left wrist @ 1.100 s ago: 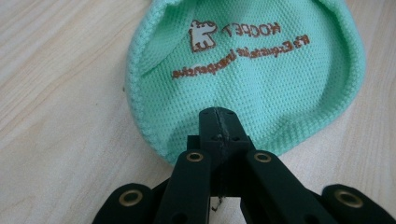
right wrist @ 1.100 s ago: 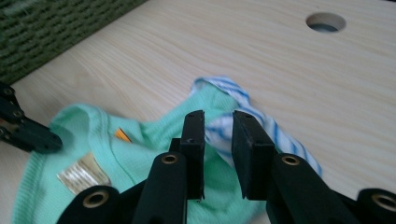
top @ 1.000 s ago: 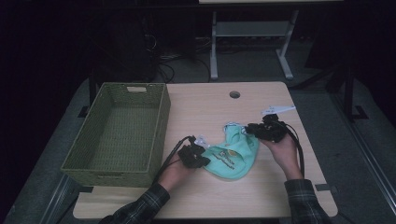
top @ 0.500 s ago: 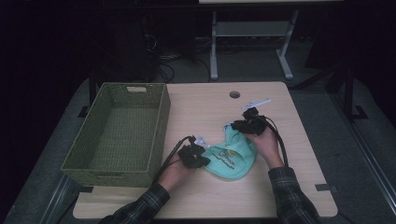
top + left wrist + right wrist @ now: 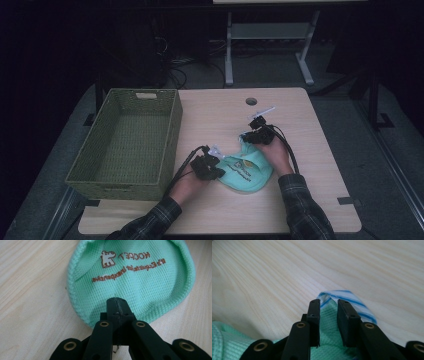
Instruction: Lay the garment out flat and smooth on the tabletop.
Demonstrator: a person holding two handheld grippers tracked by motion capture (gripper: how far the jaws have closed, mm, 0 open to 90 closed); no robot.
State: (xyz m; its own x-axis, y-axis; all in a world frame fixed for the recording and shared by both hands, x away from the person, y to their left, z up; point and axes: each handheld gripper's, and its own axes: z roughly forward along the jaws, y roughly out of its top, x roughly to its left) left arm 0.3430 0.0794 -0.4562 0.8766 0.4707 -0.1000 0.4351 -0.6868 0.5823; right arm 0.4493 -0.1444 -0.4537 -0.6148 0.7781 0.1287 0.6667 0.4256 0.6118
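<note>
A mint-green knit garment (image 5: pixel 248 171) with brown lettering lies on the wooden table (image 5: pixel 305 165) in the high view. My left gripper (image 5: pixel 216 166) is at its left edge. In the left gripper view the left gripper (image 5: pixel 117 302) has its jaws together, pinching the garment (image 5: pixel 132 272) at its hem. My right gripper (image 5: pixel 250 137) is low over the garment's far corner. In the right gripper view the right gripper (image 5: pixel 328 303) holds its jaws a little apart astride the blue-and-white striped trim (image 5: pixel 353 300). Green knit (image 5: pixel 329 340) shows in the gap.
A green woven basket (image 5: pixel 172 135) stands on the table's left side, close to my left hand. A round cable hole (image 5: pixel 251 101) sits near the table's far edge. Bare wood lies to the right of the garment. Dark floor and a metal stand lie beyond.
My right gripper has moved left and down, from beside the garment's right side to its far corner. The left gripper and the garment have stayed put.
</note>
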